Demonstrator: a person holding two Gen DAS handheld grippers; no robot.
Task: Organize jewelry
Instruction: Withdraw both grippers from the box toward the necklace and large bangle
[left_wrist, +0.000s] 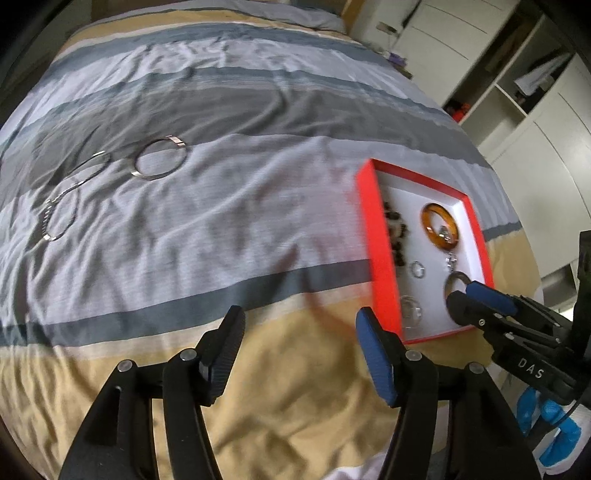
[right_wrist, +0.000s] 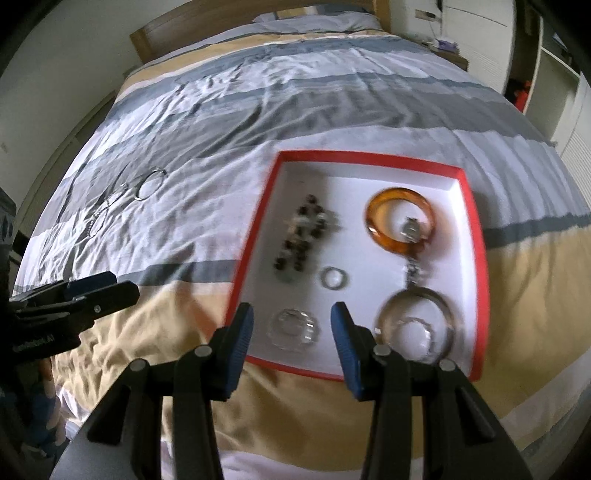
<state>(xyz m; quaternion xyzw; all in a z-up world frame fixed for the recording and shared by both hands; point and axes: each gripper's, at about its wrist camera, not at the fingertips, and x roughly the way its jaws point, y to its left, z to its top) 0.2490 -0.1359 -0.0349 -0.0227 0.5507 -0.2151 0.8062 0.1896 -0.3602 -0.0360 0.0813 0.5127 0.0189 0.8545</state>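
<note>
A red tray (right_wrist: 369, 157) with a white floor lies on the striped bed. In it are an amber bangle (right_wrist: 399, 221), a dark beaded bracelet (right_wrist: 303, 236), a small ring (right_wrist: 334, 277), a silver bangle (right_wrist: 417, 325) and a clear bracelet (right_wrist: 293, 328). My right gripper (right_wrist: 291, 317) hovers open over the tray's near edge, and the clear bracelet lies below the gap, untouched. My left gripper (left_wrist: 297, 325) is open and empty over the beige stripe, left of the tray (left_wrist: 417, 175). Three silver bangles lie loose on the bed at far left, the nearest one (left_wrist: 160, 158) the clearest.
The quilt (left_wrist: 221, 229) is wrinkled, with grey, white and beige stripes. White wardrobes and open shelves (left_wrist: 517, 92) stand beyond the bed's right side. A wooden headboard (right_wrist: 207, 22) closes the far end. The right gripper (left_wrist: 465, 291) reaches in over the tray's near right corner.
</note>
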